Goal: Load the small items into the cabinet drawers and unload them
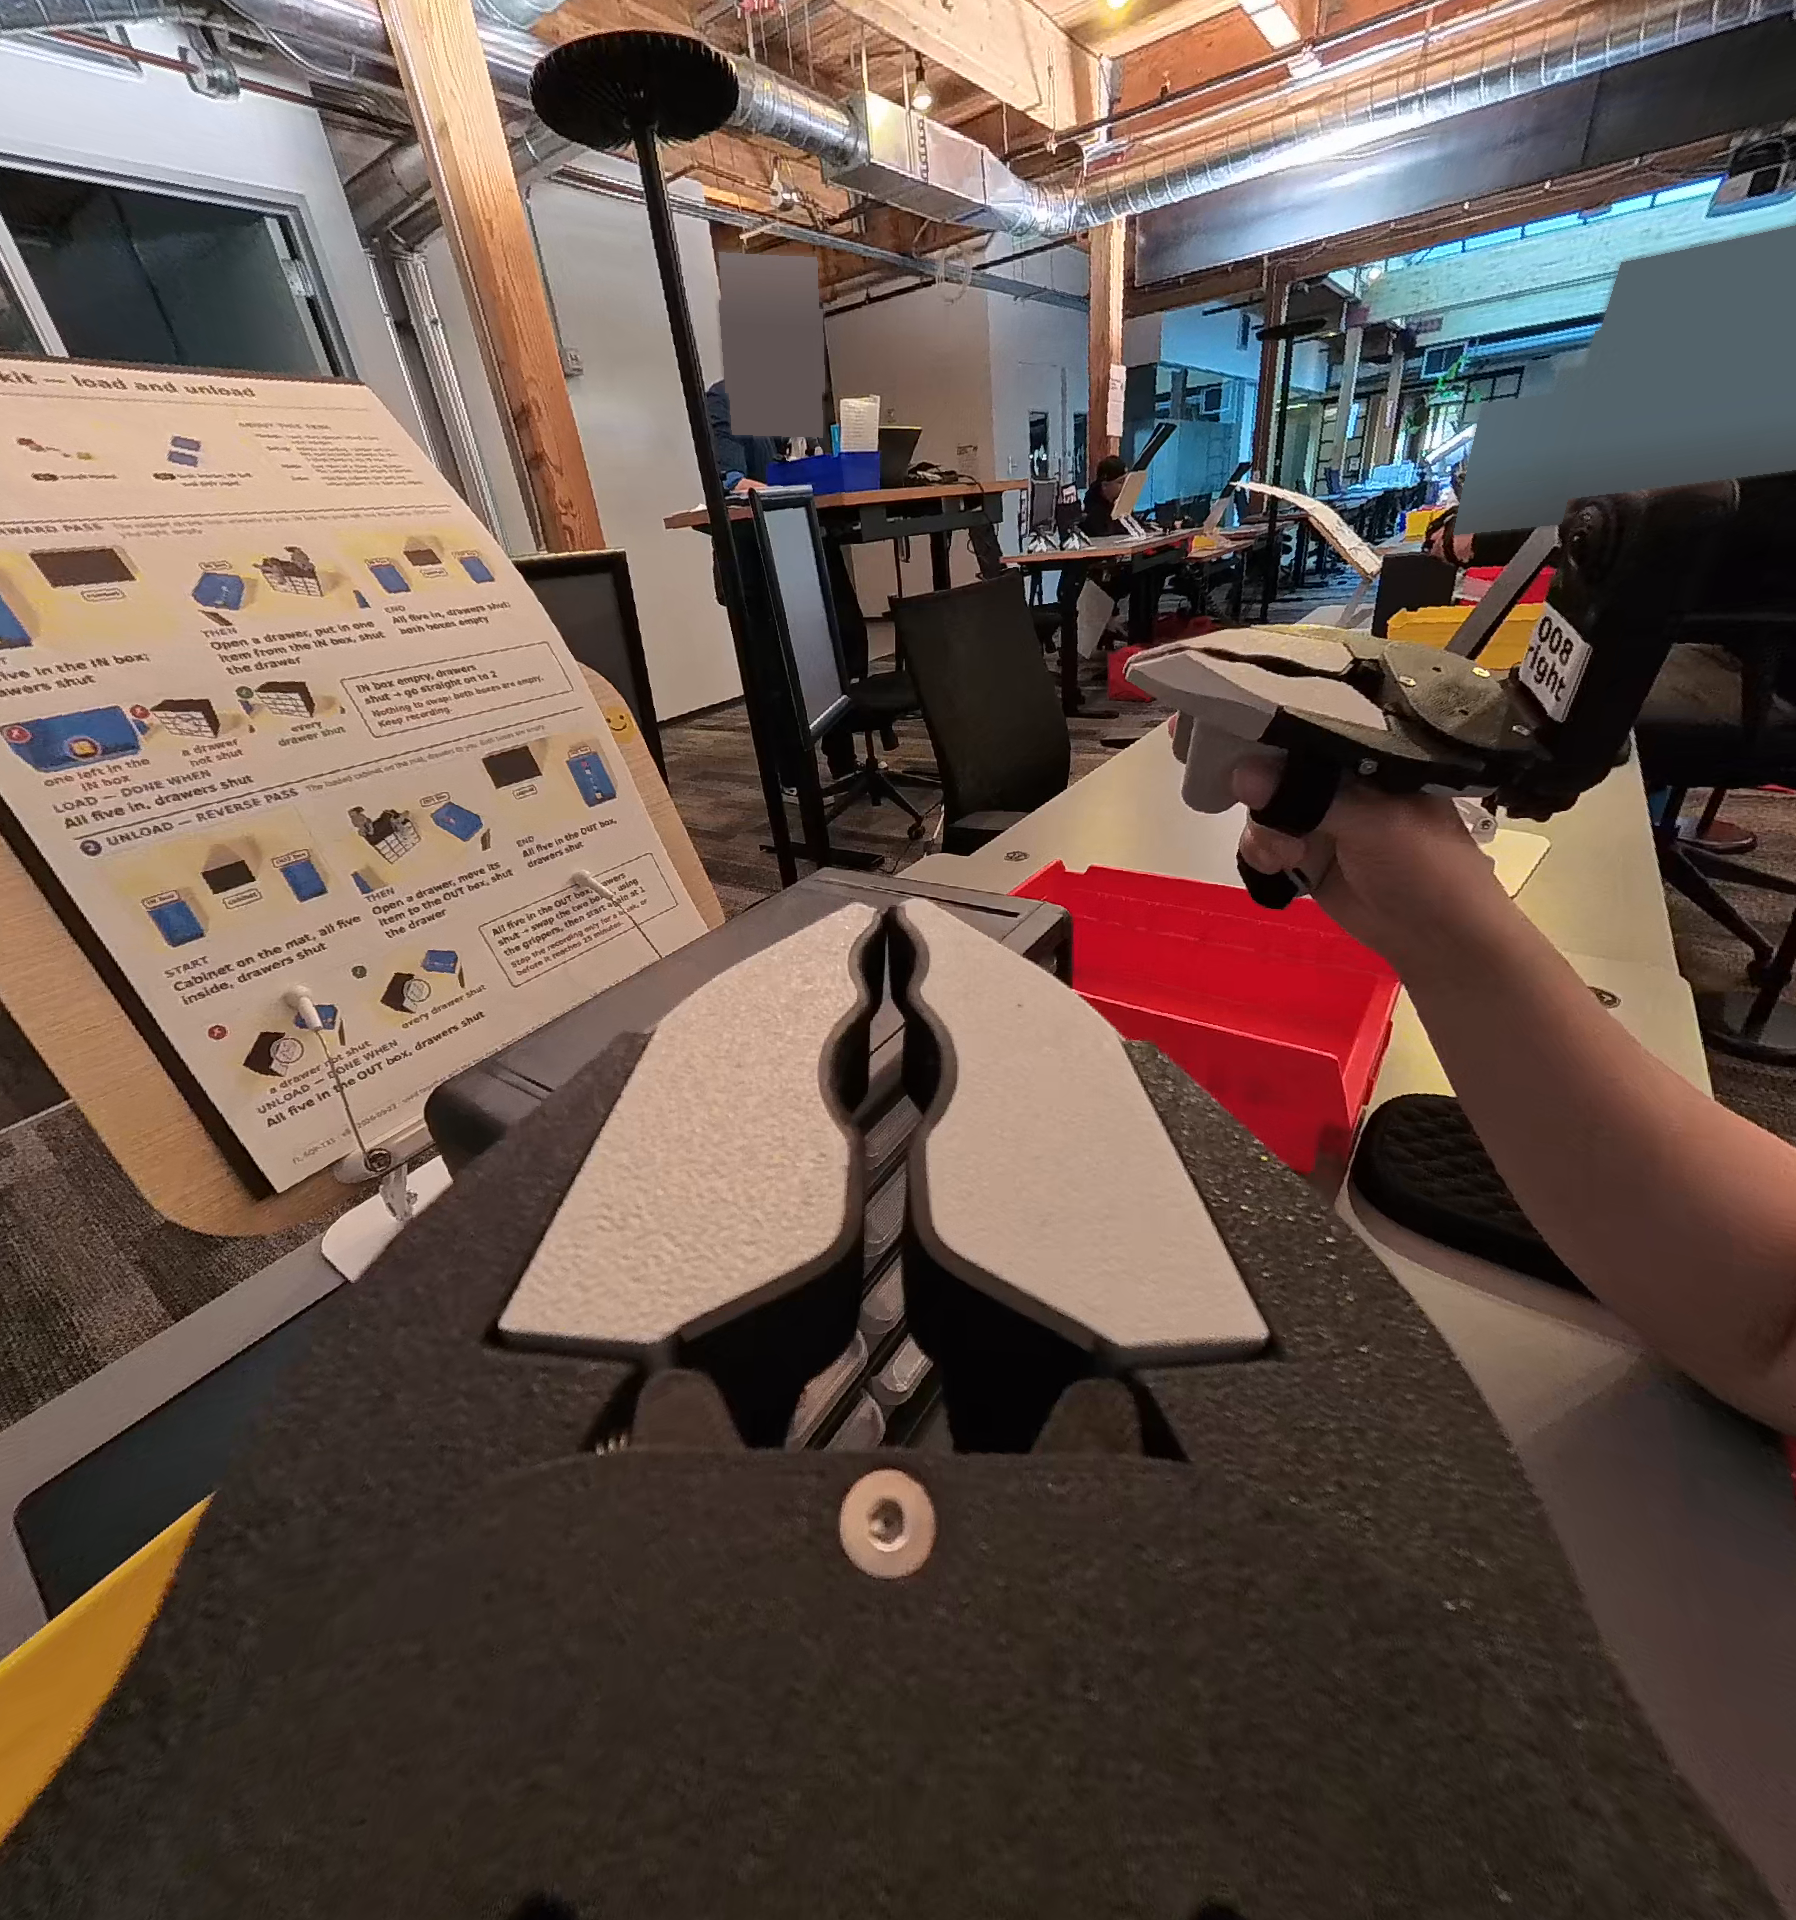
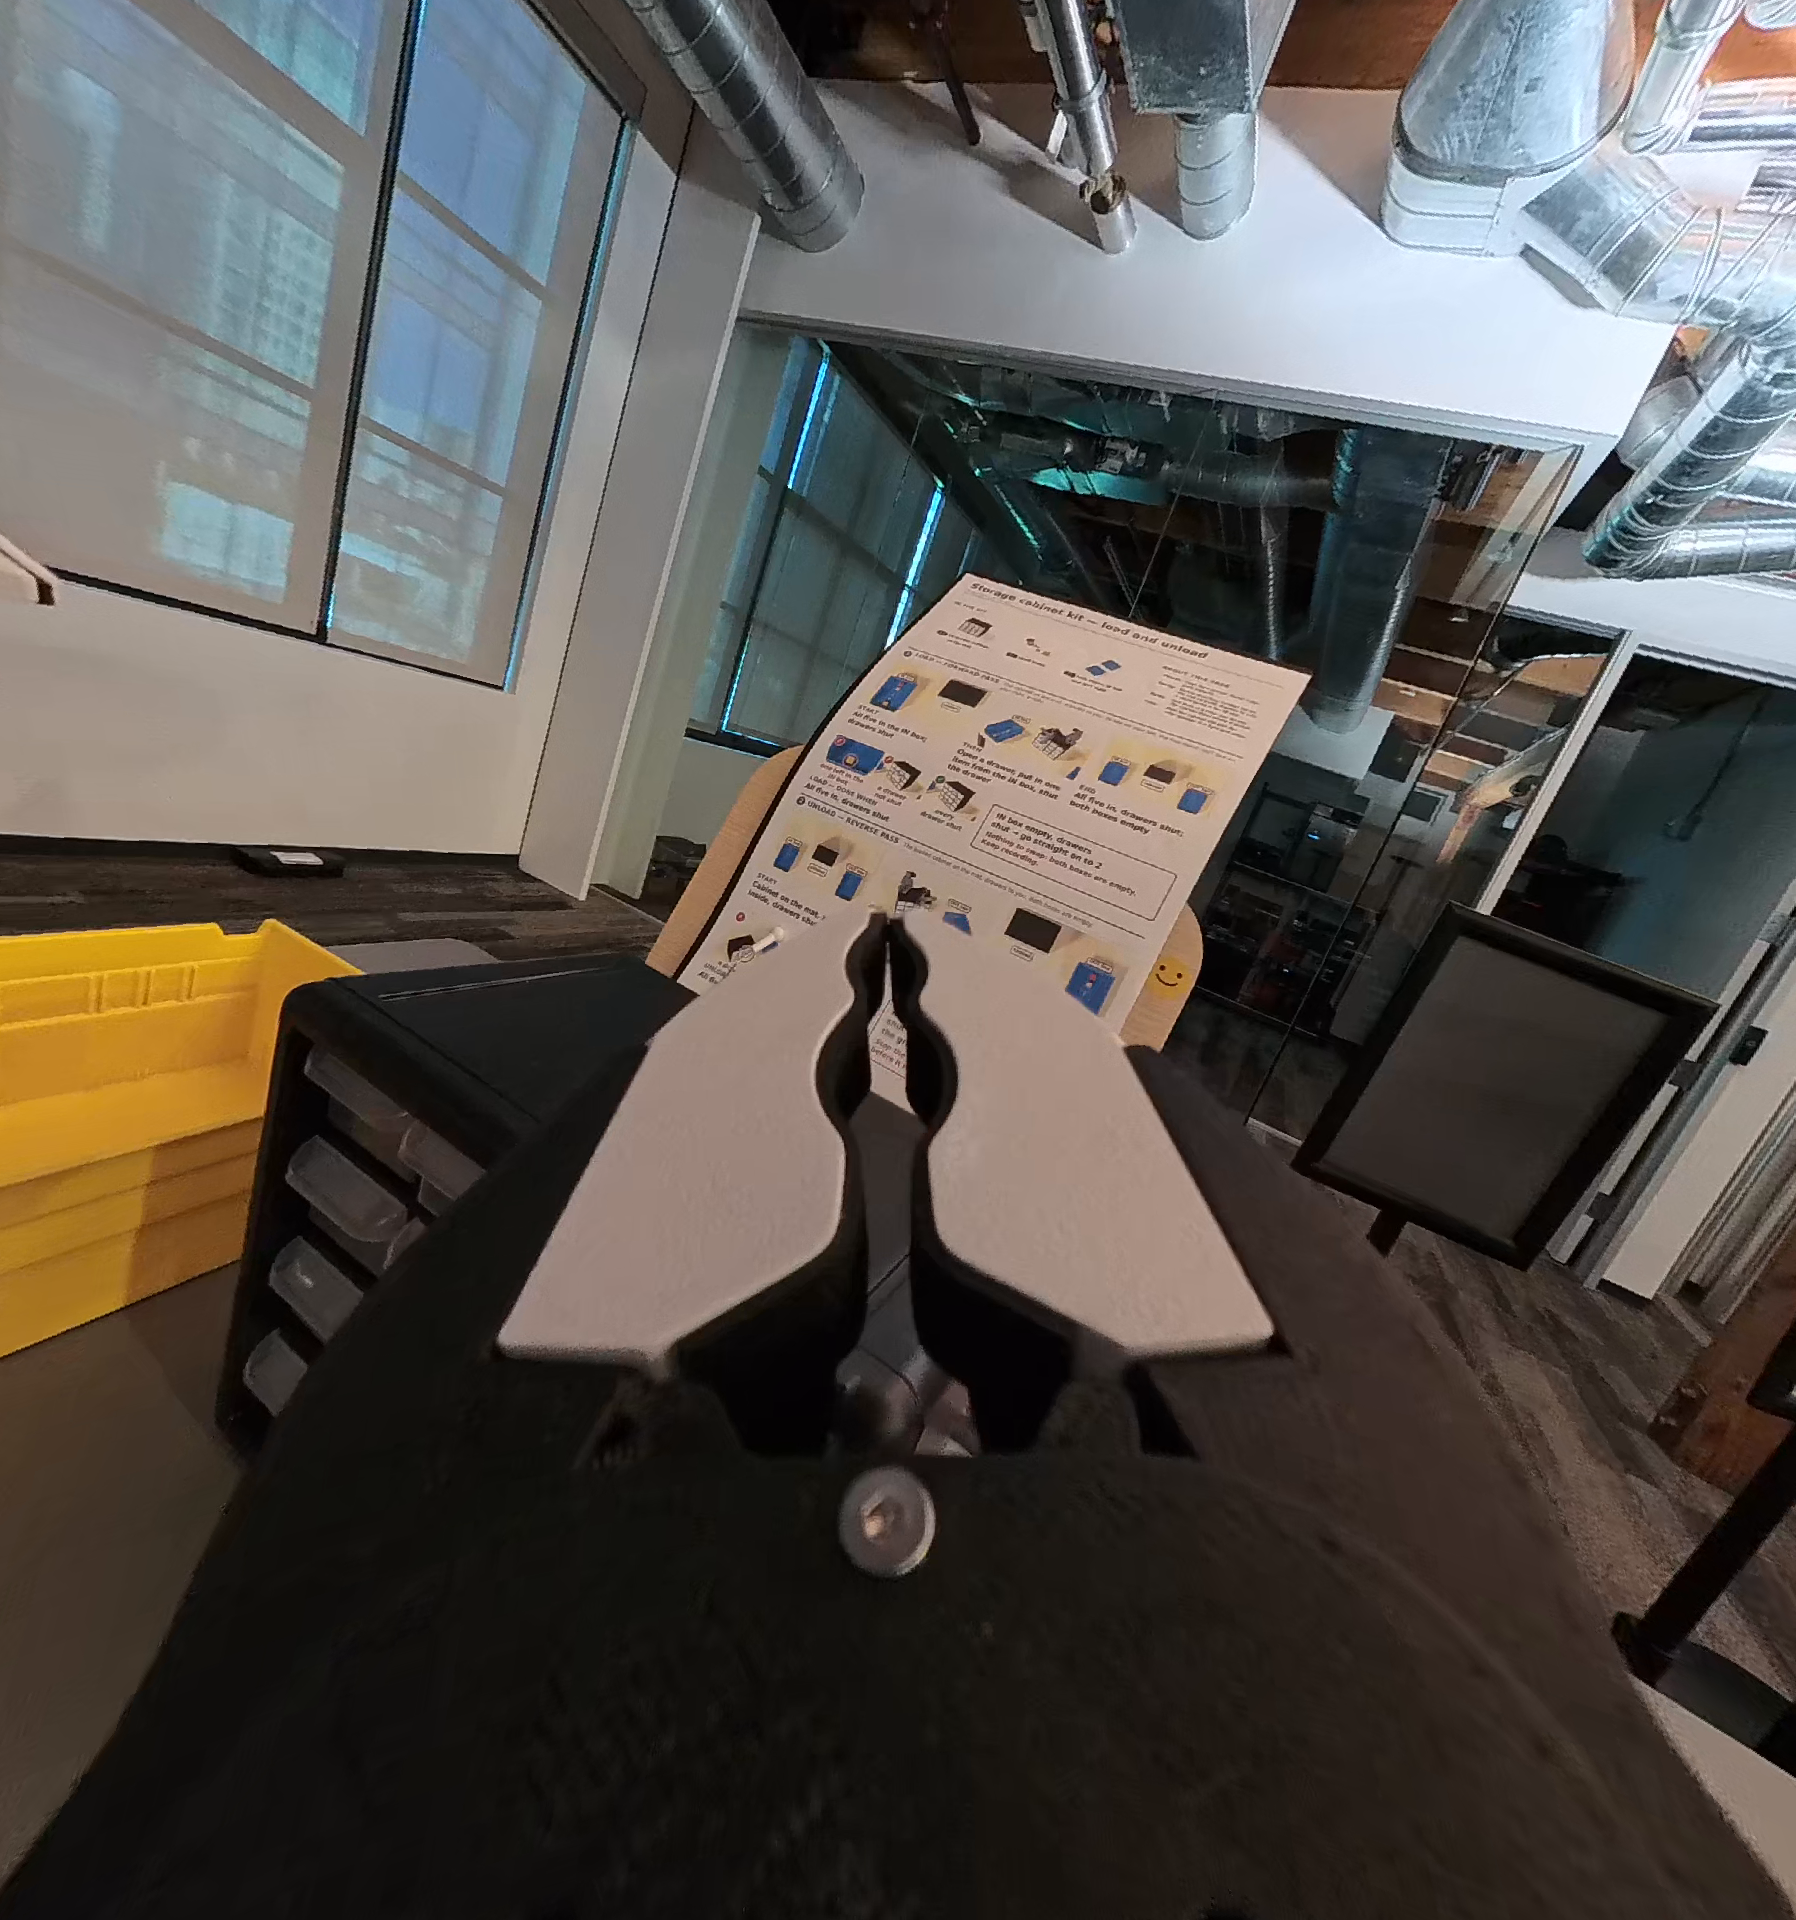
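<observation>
Left wrist view: left tongs (image 1: 889, 920) pressed together, empty, raised above the black drawer cabinet (image 1: 935, 914). Red bin (image 1: 1237, 997) stands just beside the cabinet on the surface (image 1: 1060, 810). Right tongs (image 1: 1143, 670), hand-held aloft, likewise pressed together and empty. Right wrist view: cabinet drawers (image 2: 343, 1184) appear closed; yellow bin (image 2: 94, 1060) adjacent.

We see the cabinet (image 2: 395, 1060) on the table (image 1: 1559, 1382), the instruction board (image 1: 250, 748) behind it. One bin (image 2: 94, 1091) lies just left of the cabinet, another bin (image 1: 1237, 997) just right. Both grippers hang above.
</observation>
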